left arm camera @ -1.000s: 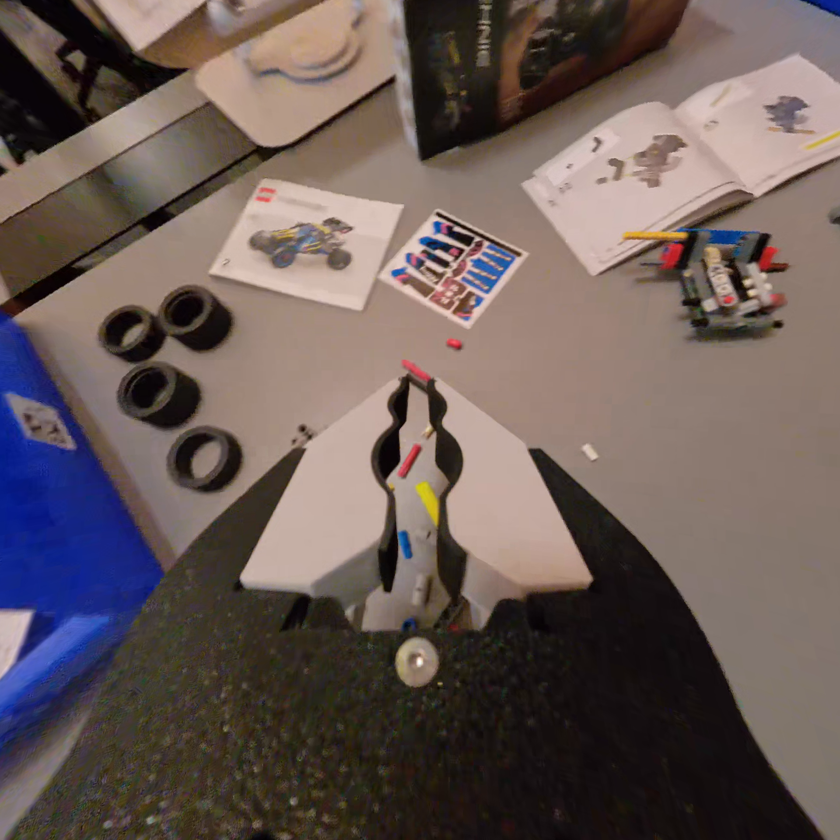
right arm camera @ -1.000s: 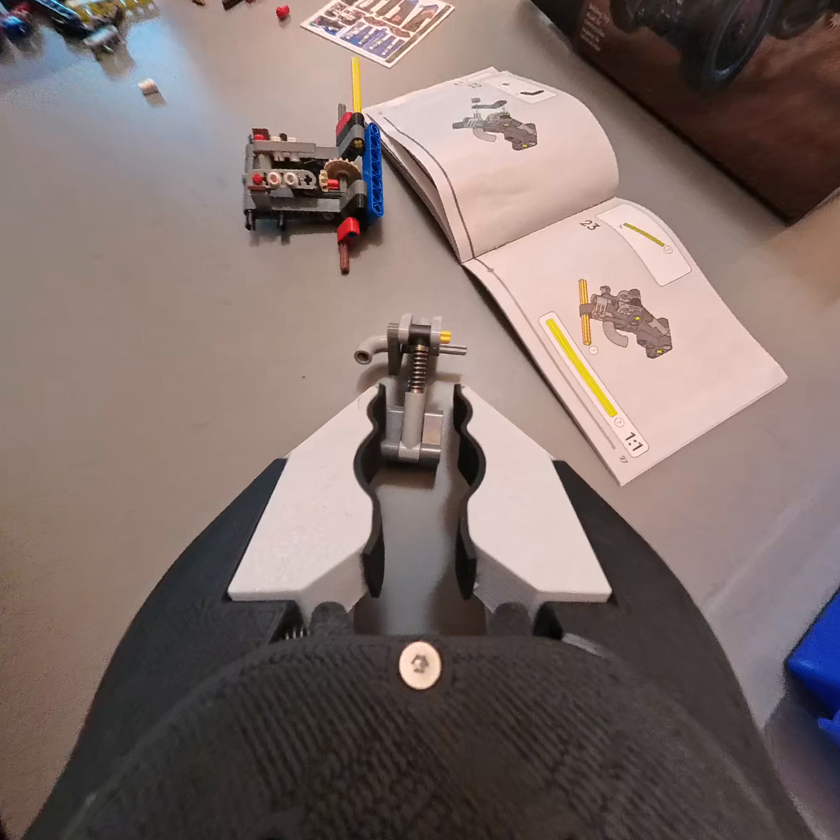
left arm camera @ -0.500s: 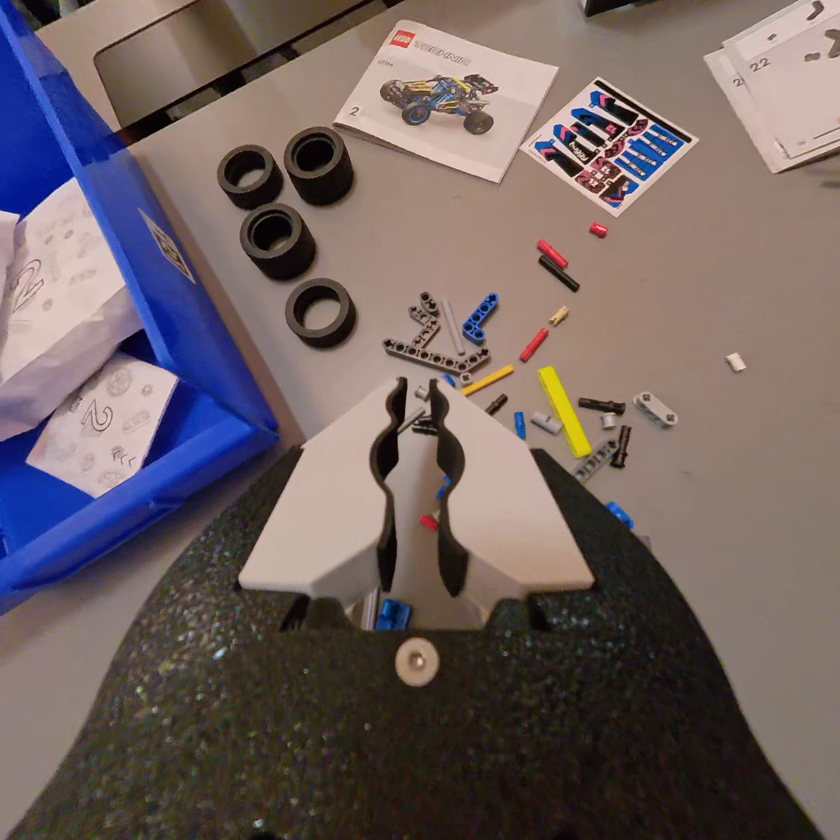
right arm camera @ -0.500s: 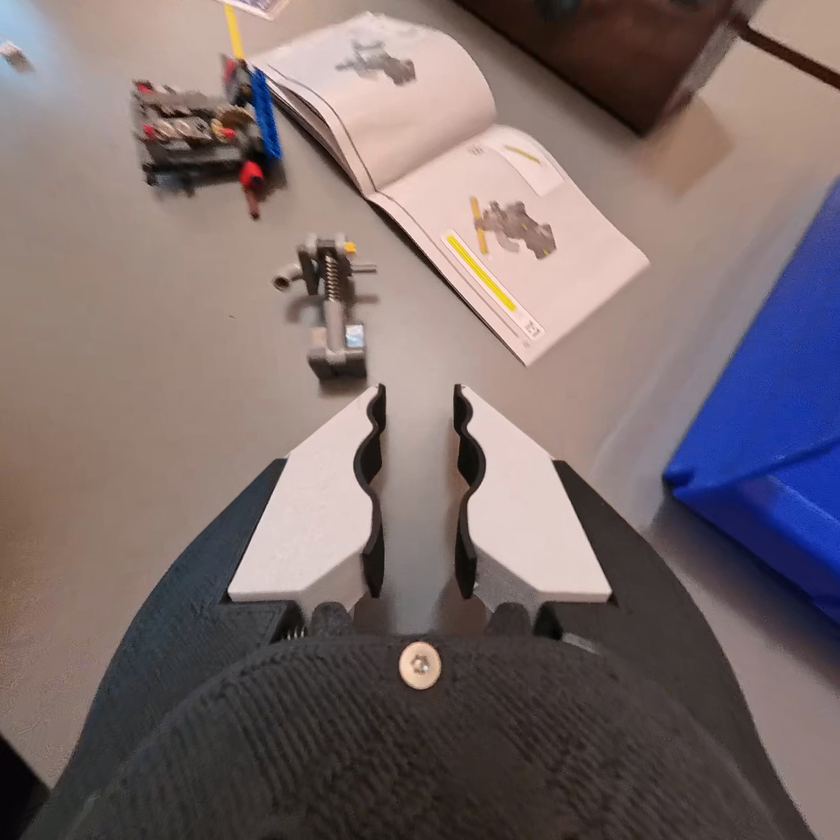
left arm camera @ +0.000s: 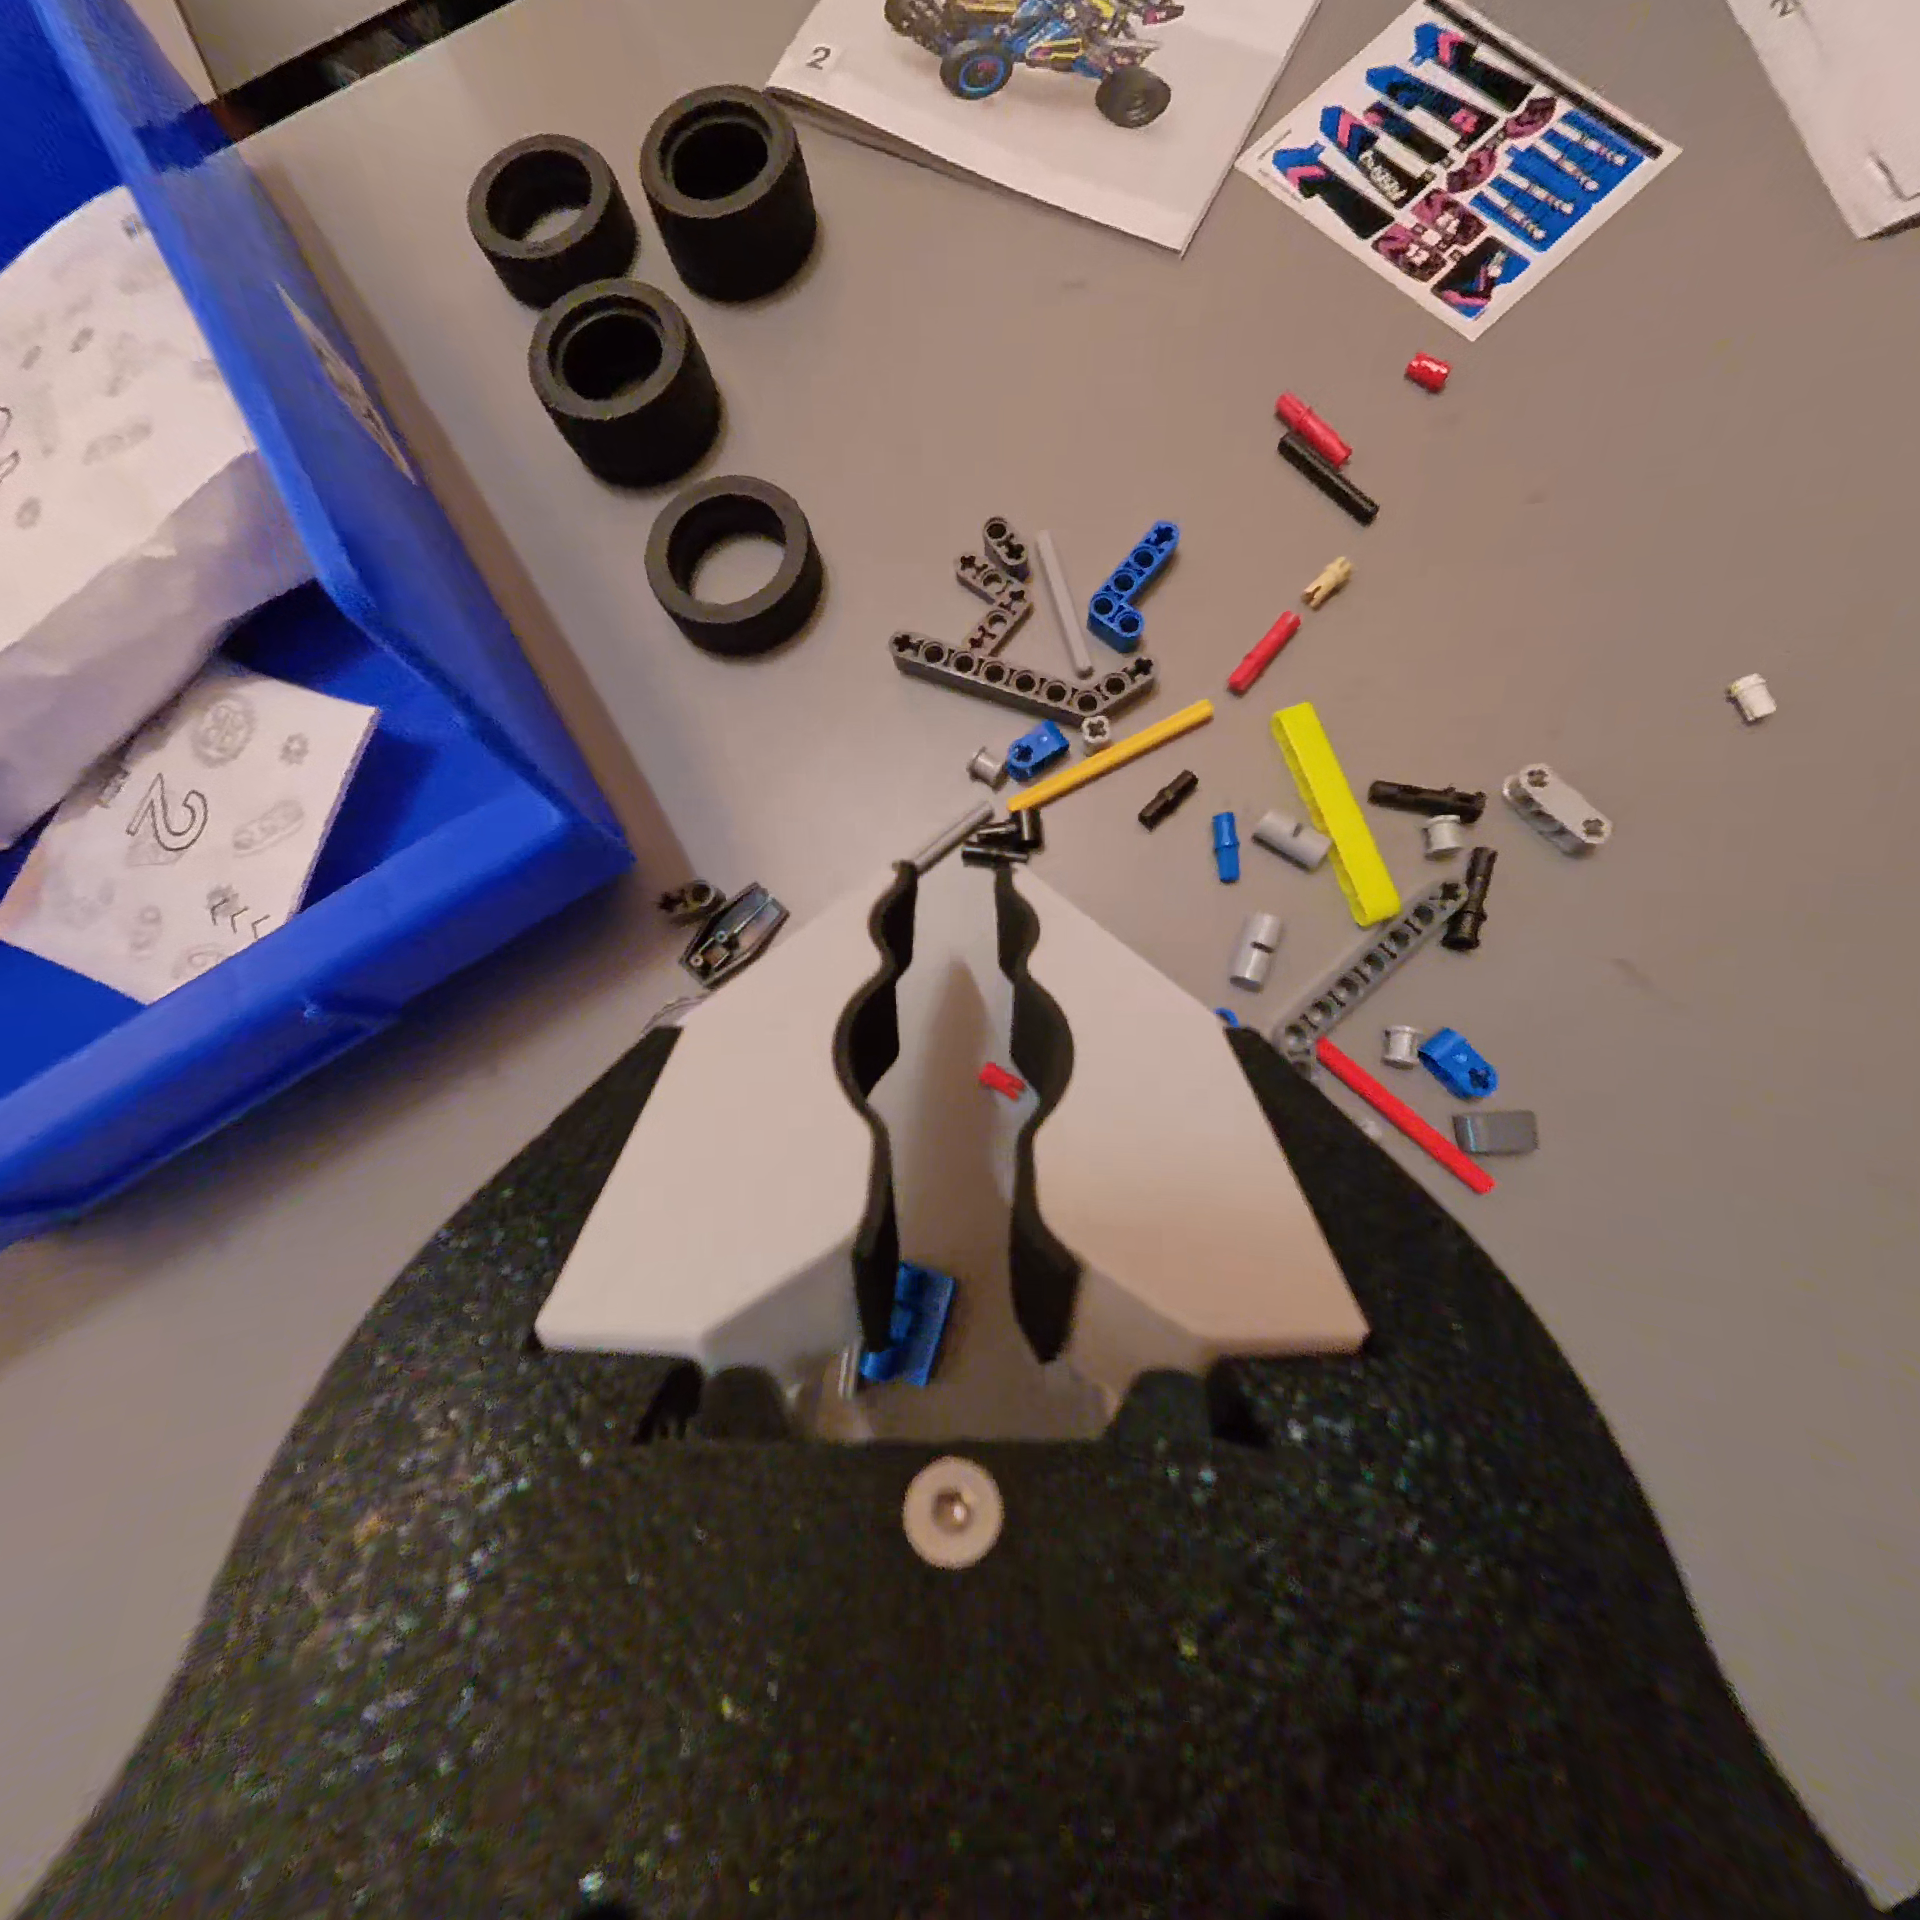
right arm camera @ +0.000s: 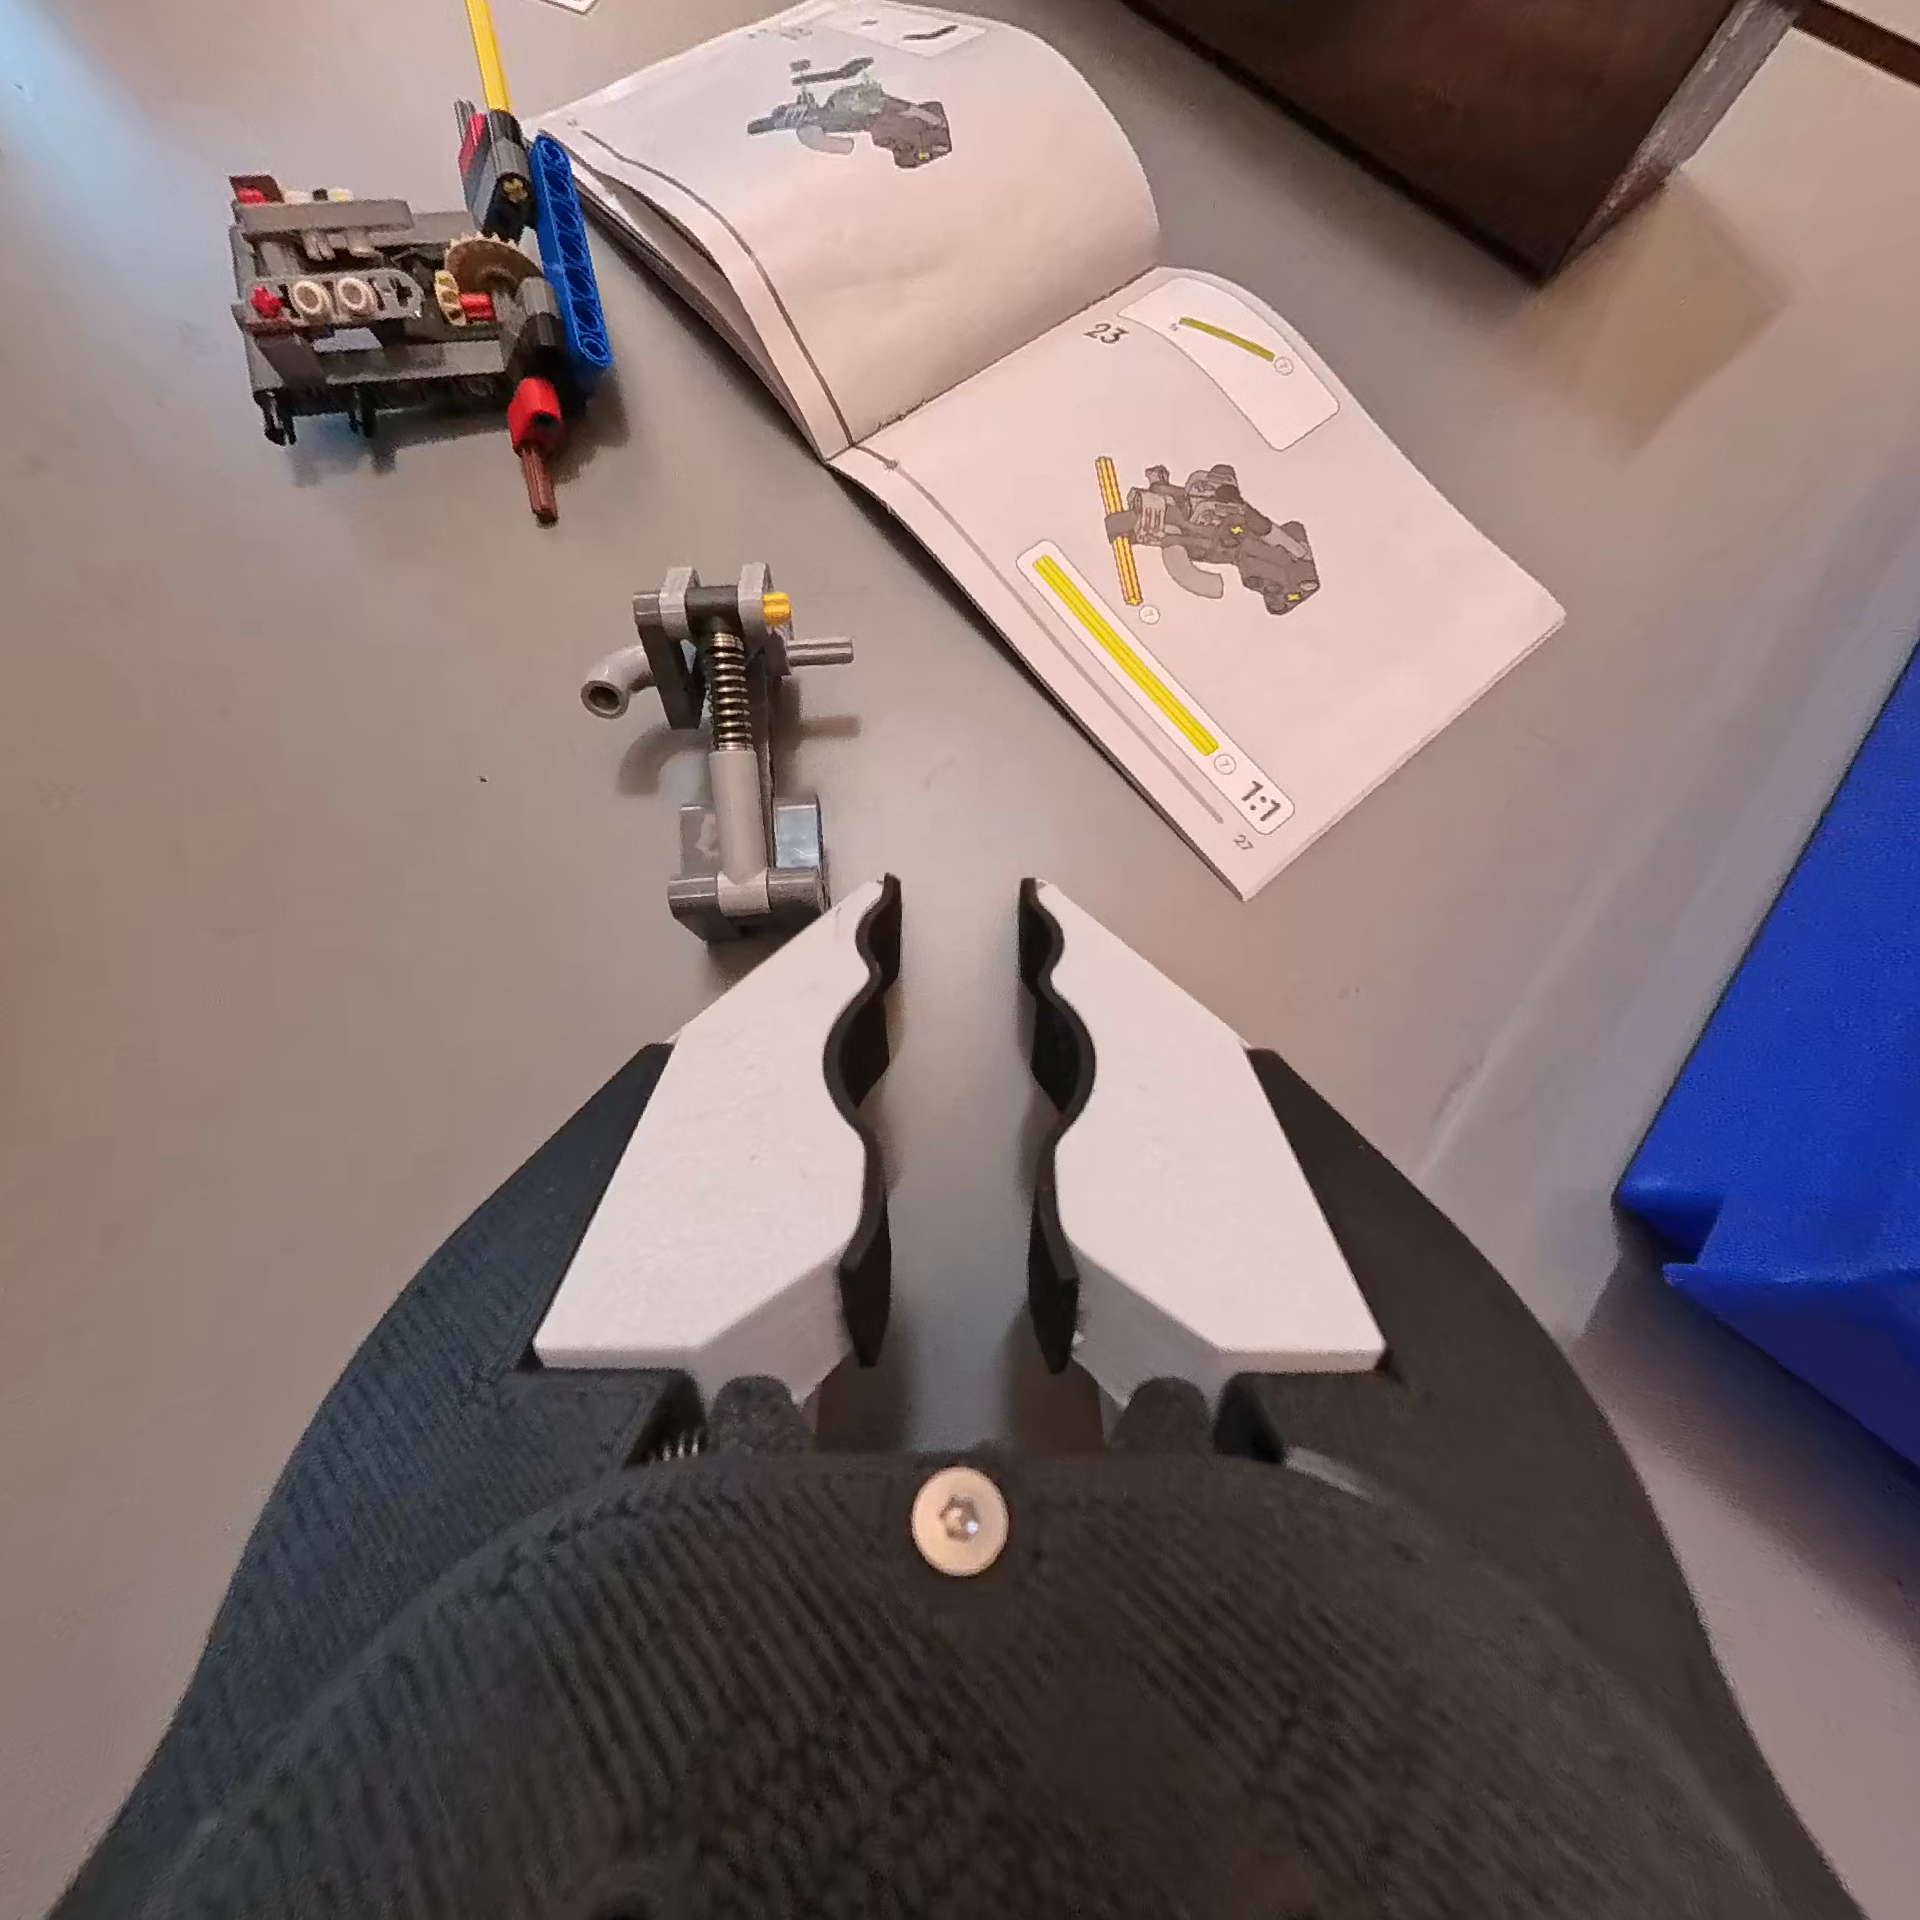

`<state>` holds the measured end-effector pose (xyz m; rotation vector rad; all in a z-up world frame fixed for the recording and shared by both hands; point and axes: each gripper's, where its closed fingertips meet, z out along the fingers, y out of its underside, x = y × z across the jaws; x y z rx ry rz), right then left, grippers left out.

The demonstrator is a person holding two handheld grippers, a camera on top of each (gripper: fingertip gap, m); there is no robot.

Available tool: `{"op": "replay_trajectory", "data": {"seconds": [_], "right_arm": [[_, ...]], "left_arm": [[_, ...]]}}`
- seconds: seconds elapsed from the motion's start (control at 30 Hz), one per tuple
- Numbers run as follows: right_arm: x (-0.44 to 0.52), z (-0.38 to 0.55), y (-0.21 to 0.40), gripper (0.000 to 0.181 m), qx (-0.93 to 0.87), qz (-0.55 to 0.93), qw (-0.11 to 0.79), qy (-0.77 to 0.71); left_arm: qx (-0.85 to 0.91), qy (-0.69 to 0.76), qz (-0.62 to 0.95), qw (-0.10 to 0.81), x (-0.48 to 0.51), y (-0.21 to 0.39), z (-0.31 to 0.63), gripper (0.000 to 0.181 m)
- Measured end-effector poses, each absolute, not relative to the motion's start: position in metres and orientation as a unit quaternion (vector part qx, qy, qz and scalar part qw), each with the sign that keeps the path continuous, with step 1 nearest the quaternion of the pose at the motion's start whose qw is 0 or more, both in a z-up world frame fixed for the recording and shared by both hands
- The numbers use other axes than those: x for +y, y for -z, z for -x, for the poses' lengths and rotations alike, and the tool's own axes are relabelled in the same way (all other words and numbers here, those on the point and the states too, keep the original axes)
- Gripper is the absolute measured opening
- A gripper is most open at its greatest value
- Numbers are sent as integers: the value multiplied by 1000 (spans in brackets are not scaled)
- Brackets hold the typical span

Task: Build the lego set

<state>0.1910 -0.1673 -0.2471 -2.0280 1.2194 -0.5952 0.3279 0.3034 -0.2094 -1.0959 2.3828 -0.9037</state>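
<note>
In the left wrist view my left gripper [left arm camera: 951, 878] is open by a narrow gap and empty. It hovers low over a scatter of loose Lego parts. Small black pins [left arm camera: 1003, 836] and a grey axle [left arm camera: 951, 834] lie right at its tips. A yellow axle [left arm camera: 1112, 755], a yellow beam [left arm camera: 1335, 810] and a long dark grey beam [left arm camera: 1018, 681] lie just beyond. In the right wrist view my right gripper [right arm camera: 958, 894] is open and empty. A grey spring shock sub-assembly [right arm camera: 727, 727] lies on the table beside its left fingertip. The larger grey and blue chassis build [right arm camera: 416, 301] sits farther left.
A blue bin [left arm camera: 416, 623] with paper bags stands left of the parts, with several black tyres [left arm camera: 623, 379] beside it. A closed booklet [left arm camera: 1039, 104] and a sticker sheet [left arm camera: 1455, 166] lie beyond. The open instruction book [right arm camera: 1039, 364], a dark box [right arm camera: 1507, 104] and another blue bin [right arm camera: 1818, 1039] are near my right gripper. The right gripper is farther from the grey axle [left arm camera: 951, 834], some 50 cm, than the left, some 5 cm.
My left gripper swung down and back over the loose parts and came closer to them. My right gripper let go of the shock sub-assembly, which now lies on the table, and drew back.
</note>
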Motion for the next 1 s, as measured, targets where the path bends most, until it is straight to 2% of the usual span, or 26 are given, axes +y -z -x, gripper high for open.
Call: {"op": "replay_trajectory", "data": {"seconds": [0.2,0.3,0.4,0.57,1.0], "right_arm": [[-166,-192,247,21,472,779,347,223],[-166,-193,247,20,471,780,345,226],[-166,-192,247,20,470,780,346,225],[-166,-193,247,20,468,781,342,231],[-166,-192,247,19,467,782,344,229]], "left_arm": [[850,386,331,134,280,202,-309,9],[873,390,282,81,252,209,-288,4],[900,358,248,37,223,227,-268,8],[911,320,256,48,210,243,-271,12],[922,281,258,69,209,246,-277,4]]}}
